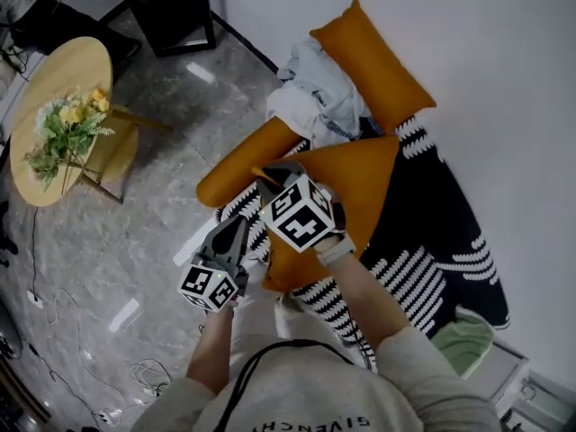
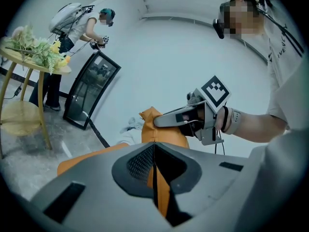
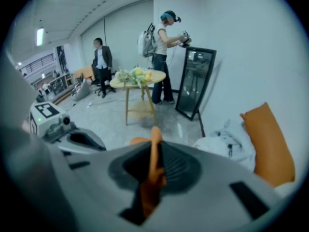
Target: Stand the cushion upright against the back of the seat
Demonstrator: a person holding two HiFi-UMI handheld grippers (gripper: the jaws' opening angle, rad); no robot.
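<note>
Soft, light cushion (image 1: 360, 183), likely floppy — left tongs (image 1: 241, 228) and right tongs (image 1: 267, 177) both clamped on its edge — corners grip best.

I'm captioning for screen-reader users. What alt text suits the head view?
Seen from above, a person's left gripper and right gripper both pinch an orange cushion over a black-and-white striped seat. Crumpled clothes lie at the seat's far end; a round wooden table with flowers stands to the left.
</note>
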